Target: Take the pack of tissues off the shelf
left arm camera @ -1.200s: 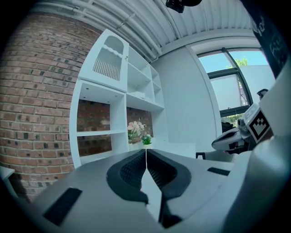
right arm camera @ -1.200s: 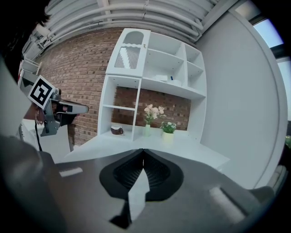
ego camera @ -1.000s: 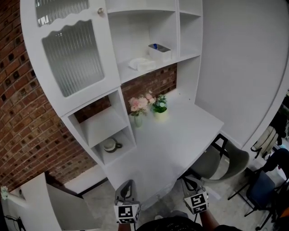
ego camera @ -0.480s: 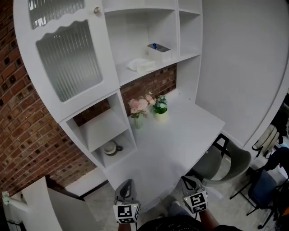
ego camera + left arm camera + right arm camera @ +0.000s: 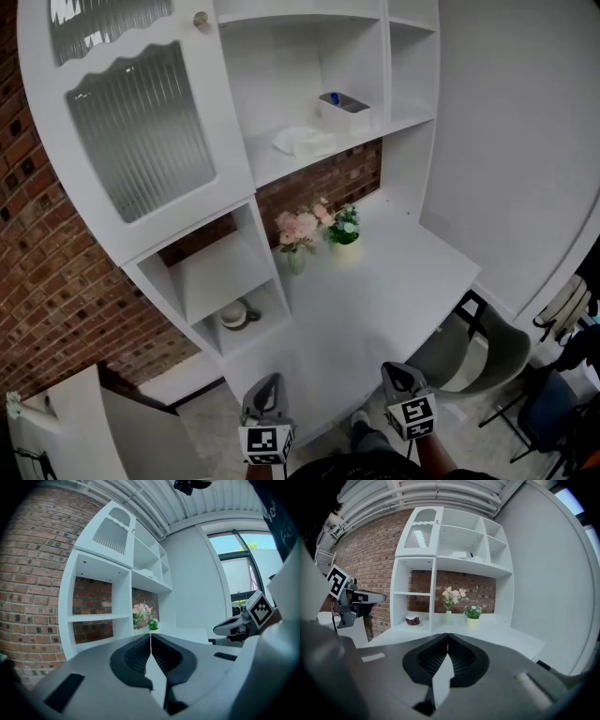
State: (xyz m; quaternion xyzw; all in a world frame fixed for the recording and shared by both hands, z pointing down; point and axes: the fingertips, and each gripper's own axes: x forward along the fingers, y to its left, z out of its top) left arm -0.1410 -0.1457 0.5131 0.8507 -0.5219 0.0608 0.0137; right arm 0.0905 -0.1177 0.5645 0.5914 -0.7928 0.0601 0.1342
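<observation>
The pack of tissues (image 5: 305,141) is a flat white bundle on the upper open shelf of the white shelf unit (image 5: 281,169); the right gripper view shows the pack (image 5: 459,554) high up and far off. My left gripper (image 5: 265,396) and right gripper (image 5: 398,374) are low in the head view, side by side just short of the desk's front edge, far below the tissues. Both point at the shelf unit. The left gripper (image 5: 150,634) has its jaws pressed together with nothing in them, and so does the right gripper (image 5: 447,634).
A white box (image 5: 345,108) with a blue item stands right of the tissues. On the desk (image 5: 394,281) stand a vase of pink flowers (image 5: 298,232) and a small green plant (image 5: 344,226). A small pot (image 5: 238,316) fills the lower cubby. A ribbed-glass door (image 5: 141,131) is at left, a grey chair (image 5: 469,347) at right.
Both grippers have edged forward toward the desk, the right one more. The shelf unit now sits slightly further right in the head view. Jaws stayed shut.
</observation>
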